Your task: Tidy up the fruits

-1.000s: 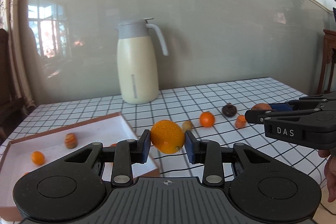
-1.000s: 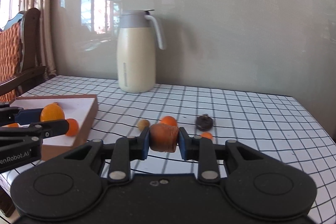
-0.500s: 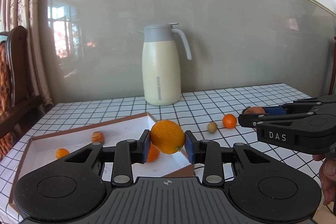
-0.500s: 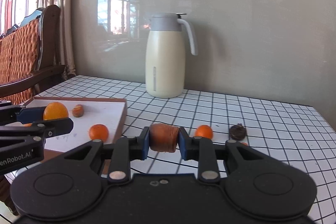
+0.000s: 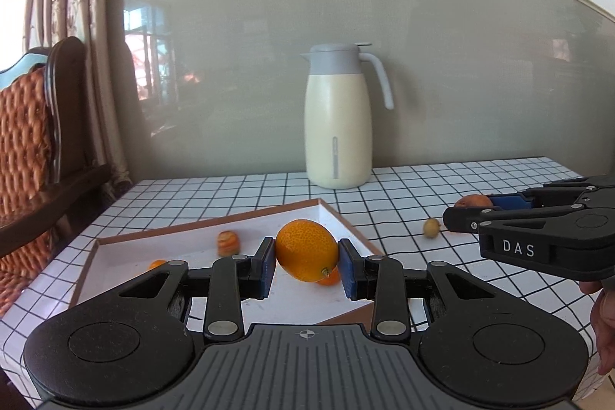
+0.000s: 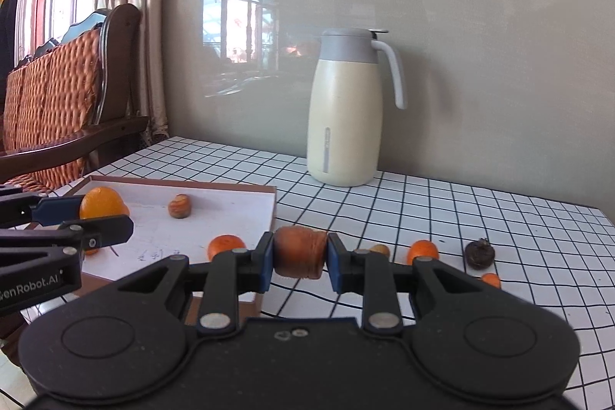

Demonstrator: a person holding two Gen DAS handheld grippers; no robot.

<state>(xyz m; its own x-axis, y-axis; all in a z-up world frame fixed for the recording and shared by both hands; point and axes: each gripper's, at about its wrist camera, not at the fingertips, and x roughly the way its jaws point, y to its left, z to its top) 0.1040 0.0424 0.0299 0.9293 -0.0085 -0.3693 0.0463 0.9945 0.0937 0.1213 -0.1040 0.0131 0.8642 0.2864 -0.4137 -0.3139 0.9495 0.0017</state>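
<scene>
Grippers (image 5: 306,268) and (image 6: 300,261) clamp 2 fruits: left's orange (image 5: 306,250) hangs over the tray (image 5: 200,223), right's brown fruit (image 6: 300,251) just outside it.

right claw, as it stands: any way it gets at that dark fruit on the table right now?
Probably not yet. The right claw is shut on a brown fruit, so its pads are taken. The dark fruit lies in the open on the table, with nothing blocking it once the claw unloads.
</scene>
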